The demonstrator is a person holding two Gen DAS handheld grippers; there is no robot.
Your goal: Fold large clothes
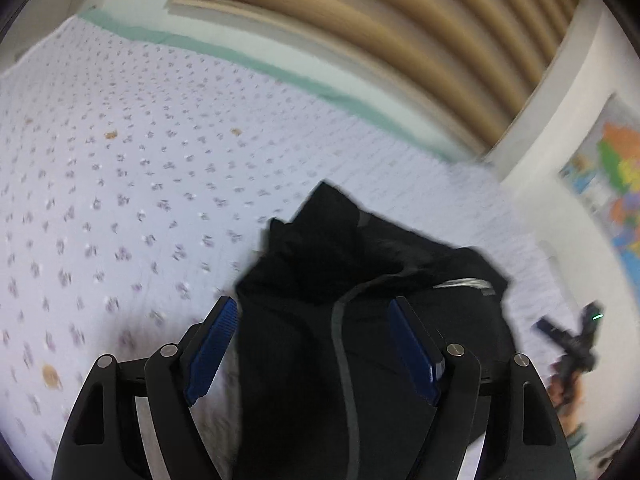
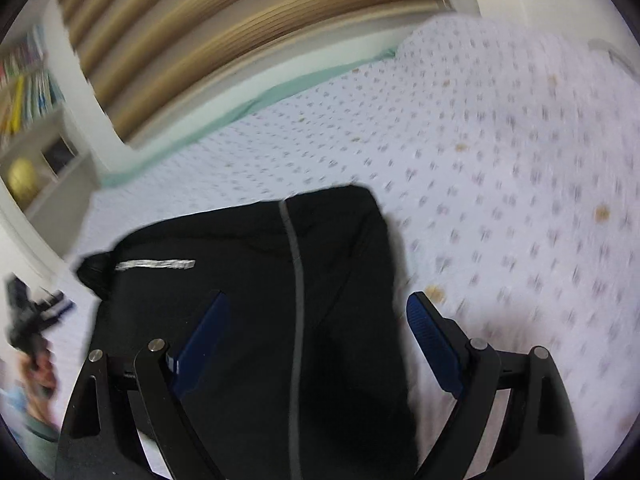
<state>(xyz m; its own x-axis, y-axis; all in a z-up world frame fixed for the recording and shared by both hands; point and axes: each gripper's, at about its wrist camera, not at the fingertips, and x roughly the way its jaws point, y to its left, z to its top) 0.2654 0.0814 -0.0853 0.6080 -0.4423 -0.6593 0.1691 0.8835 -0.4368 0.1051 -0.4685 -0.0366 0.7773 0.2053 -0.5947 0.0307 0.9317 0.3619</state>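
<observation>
A black garment (image 1: 360,320) with a thin grey stripe and a silver mark lies on a white bed sheet with small flower print (image 1: 120,200). In the left wrist view its far end is bunched up. My left gripper (image 1: 312,312) is open above its near part, blue pads apart, holding nothing. In the right wrist view the garment (image 2: 260,280) lies flatter, with a squared far edge. My right gripper (image 2: 320,308) is open over it, its right finger past the garment's right edge, over the sheet.
Beige curtains (image 1: 360,20) hang behind the bed's far edge. A wall map (image 1: 612,184) is at the right. A bookshelf (image 2: 28,100) stands at the left. The other gripper shows in each view (image 1: 572,340) (image 2: 32,320). Both views are motion-blurred.
</observation>
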